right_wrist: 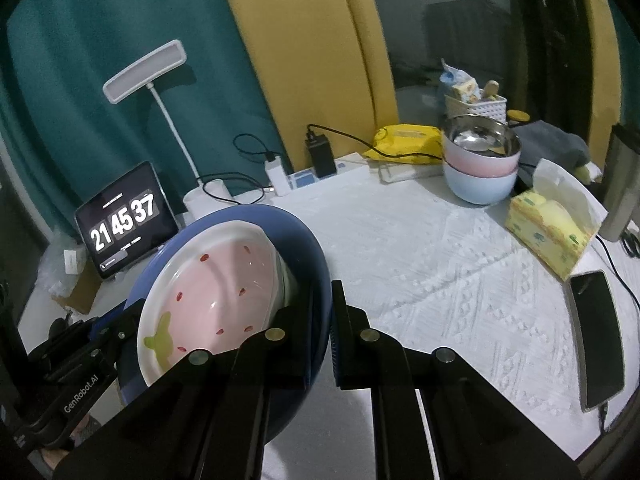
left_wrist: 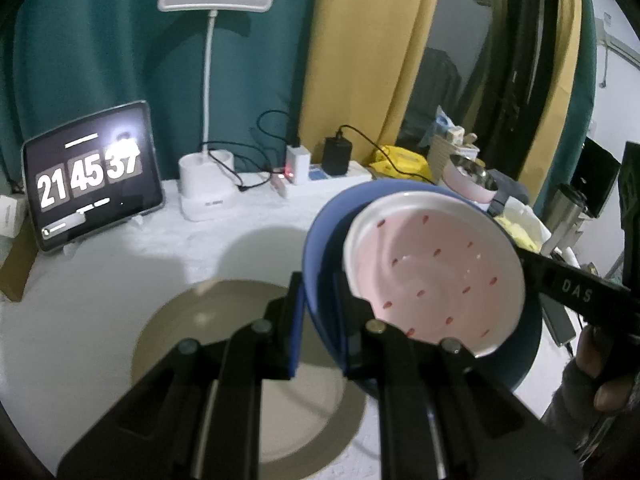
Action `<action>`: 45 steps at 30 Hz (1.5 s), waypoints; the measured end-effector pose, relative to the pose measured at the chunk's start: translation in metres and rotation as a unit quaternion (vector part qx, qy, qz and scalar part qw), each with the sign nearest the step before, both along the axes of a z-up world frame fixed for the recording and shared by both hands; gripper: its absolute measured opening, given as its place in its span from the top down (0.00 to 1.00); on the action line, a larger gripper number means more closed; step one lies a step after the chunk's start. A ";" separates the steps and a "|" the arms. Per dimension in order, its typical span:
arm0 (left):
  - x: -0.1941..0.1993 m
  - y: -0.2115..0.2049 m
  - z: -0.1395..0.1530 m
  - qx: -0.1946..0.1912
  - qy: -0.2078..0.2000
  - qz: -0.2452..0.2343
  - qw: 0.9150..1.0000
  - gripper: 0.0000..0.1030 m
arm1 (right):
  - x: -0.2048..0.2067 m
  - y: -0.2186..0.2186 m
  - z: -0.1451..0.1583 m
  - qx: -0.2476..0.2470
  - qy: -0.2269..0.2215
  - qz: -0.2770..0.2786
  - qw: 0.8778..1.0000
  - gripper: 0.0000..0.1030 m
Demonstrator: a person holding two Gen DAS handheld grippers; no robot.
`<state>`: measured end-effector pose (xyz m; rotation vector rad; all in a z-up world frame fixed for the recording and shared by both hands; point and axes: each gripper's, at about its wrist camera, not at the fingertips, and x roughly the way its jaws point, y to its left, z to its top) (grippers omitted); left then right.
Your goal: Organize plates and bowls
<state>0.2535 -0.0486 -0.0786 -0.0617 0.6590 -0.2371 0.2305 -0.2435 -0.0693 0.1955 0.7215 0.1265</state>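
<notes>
— Tongs first: where do the dishes sit against them?

— The left gripper [left_wrist: 318,320] is clenched on the near rim of the blue plate [left_wrist: 320,240], one finger on each face of the rim. The plate is tilted up off the table, and the pink bowl [left_wrist: 436,276] with red dashes lies inside it. Below, flat on the white tablecloth [left_wrist: 100,280], sits a beige plate [left_wrist: 168,320].

— And the other side?

— The right gripper [right_wrist: 322,320] grips the opposite rim of the same blue plate [right_wrist: 304,240], jaws closed on the edge; the pink bowl [right_wrist: 224,280] leans against that rim, just left of the fingers. Both tongs hold one plate between them.

— Any writing?

— At the left, the tablet [left_wrist: 92,176] reads "21 45 37". The right tool's arm, seen from the left wrist, shows "DAS". In the right wrist view the left tool is marked "GenRobot.AI".

— Further right?

— Stacked bowls [right_wrist: 480,168], pink over pale blue with a steel one on top, stand well apart from the grippers, then a tissue box [right_wrist: 548,232] and a phone [right_wrist: 596,336].
</notes>
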 end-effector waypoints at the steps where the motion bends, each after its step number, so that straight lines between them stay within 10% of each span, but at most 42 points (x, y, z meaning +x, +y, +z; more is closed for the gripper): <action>1: 0.000 0.005 0.000 -0.001 0.000 0.004 1.000 0.88 | 0.001 0.003 0.000 -0.001 0.000 0.003 1.000 0.90; 45: 0.017 0.096 -0.032 0.018 0.032 0.091 0.995 0.87 | 0.060 0.111 -0.047 -0.008 0.066 0.079 0.995 0.90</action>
